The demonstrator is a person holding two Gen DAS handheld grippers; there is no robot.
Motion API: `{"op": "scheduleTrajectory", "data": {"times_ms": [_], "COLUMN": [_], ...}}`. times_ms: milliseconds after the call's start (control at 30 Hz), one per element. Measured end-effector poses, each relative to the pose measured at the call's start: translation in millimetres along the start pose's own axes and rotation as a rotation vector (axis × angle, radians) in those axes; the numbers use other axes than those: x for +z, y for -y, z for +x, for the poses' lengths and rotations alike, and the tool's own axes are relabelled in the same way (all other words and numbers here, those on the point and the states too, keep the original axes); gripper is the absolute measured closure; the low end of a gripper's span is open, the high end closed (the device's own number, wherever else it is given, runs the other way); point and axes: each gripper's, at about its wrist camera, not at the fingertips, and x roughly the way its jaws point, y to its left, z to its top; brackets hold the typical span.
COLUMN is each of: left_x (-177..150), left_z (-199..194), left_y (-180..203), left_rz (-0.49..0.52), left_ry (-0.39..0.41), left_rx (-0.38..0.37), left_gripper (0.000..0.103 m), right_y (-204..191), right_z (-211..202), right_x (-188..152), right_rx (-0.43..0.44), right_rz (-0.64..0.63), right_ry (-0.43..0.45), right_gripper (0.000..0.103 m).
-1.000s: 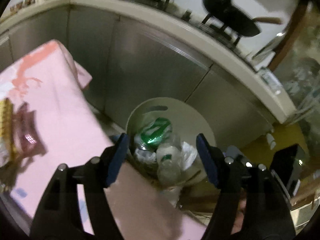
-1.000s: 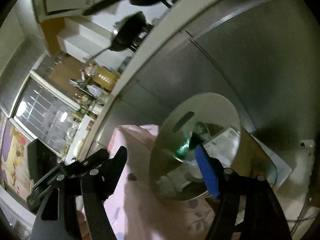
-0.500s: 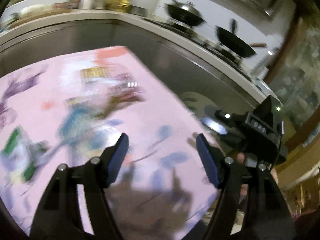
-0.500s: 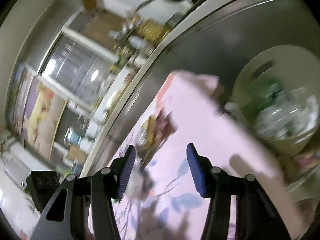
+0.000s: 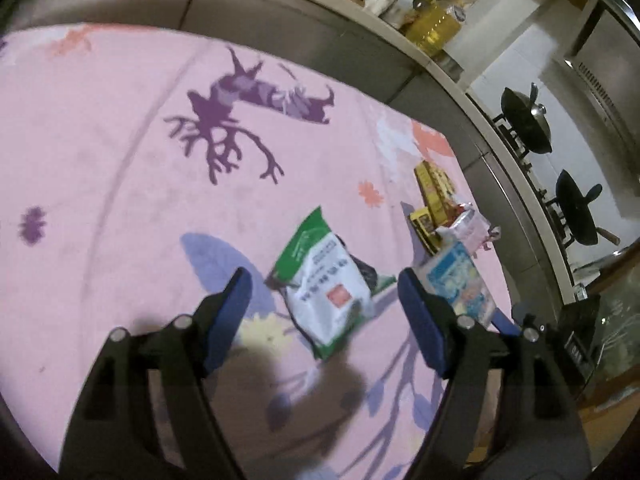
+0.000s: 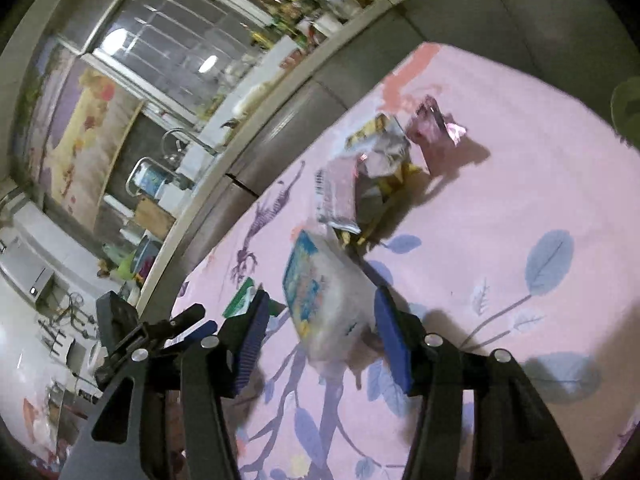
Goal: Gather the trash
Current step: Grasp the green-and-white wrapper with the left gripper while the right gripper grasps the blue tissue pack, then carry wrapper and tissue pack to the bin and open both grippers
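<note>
Only the left wrist view shows two dark woks on a stove; only the right wrist view shows a glazed window and a pale bin's rim. Both look over a desk under a pink cloth with purple branch and blue leaf prints. The left tool, spread wide, hovers over a green-and-white crinkled plastic packet lying flat. The right tool, also spread, straddles a blue-printed white pouch. Yellow and pink wrappers lie heaped beyond.
</note>
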Motion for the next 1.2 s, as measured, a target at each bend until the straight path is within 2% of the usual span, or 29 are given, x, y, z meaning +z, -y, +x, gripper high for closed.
{"op": "scheduleTrajectory", "data": {"times_ms": [100, 133, 233, 333, 367, 400, 433, 500, 567, 600, 700, 833, 1033, 1200], "left_x": [2.2, 2.6, 4.0, 1.6, 0.3, -1.3, -3.4, -8.9, -15.3, -17.2, -21.1, -25.0, -31.3, -35.8], "left_z": [18.3, 19.2, 21.4, 27.3, 29.5, 32.7, 35.6, 41.1, 46.2, 45.5, 41.8, 25.2, -5.8, 10.8], "left_y": [-9.6, -9.2, -6.0, 5.8, 9.9, 14.0, 17.0, 22.9, 25.5, 26.4, 29.0, 37.3, 61.2, 108.3], "left_rz": [-0.031, -0.029, -0.022, 0.025, 0.041, 0.06, 0.075, 0.098, 0.111, 0.113, 0.109, 0.102, 0.119, 0.201], "left_ry": [-0.03, -0.007, -0.006, -0.013, -0.016, -0.024, -0.033, -0.053, -0.075, -0.07, -0.071, -0.05, -0.011, -0.058], "left_rx": [-0.023, -0.02, -0.022, -0.014, -0.007, -0.005, -0.006, -0.009, -0.017, -0.021, -0.049, -0.104, -0.207, -0.255], "left_gripper": [0.031, 0.031, 0.03, 0.031, 0.035, 0.046, 0.051, 0.076, 0.088, 0.089, 0.092, 0.093, 0.093, 0.093], "right_y": [1.4, 1.6, 1.2, 1.1, 0.4, 0.2, -1.1, -4.0, -8.6, -10.5, -12.2, -15.5, -12.0, 18.7], "right_z": [9.4, 12.6, 21.7, 31.2, 34.5, 38.0, 39.1, 40.8, 42.2, 42.3, 36.4, 20.5, -25.9, -62.1], "right_x": [1.1, 0.6, -1.0, -4.2, -6.0, -8.9, -9.4, -14.0, -19.8, -21.9, -26.2, -29.7, -29.4, -26.1], "right_rx": [-0.023, -0.03, -0.048, -0.042, -0.04, -0.032, -0.022, -0.004, 0.019, 0.029, 0.053, 0.1, 0.156, 0.125], "right_rz": [0.002, 0.001, -0.012, -0.011, -0.011, -0.01, -0.013, -0.027, -0.046, -0.051, -0.054, -0.066, -0.07, -0.011], "right_ry": [-0.013, -0.019, -0.033, -0.054, -0.061, -0.076, -0.075, -0.086, -0.097, -0.105, -0.1, -0.08, 0.013, 0.099], "right_gripper": [0.049, 0.049, 0.049, 0.049, 0.049, 0.049, 0.049, 0.049, 0.058, 0.067, 0.072, 0.074, 0.074, 0.074]}}
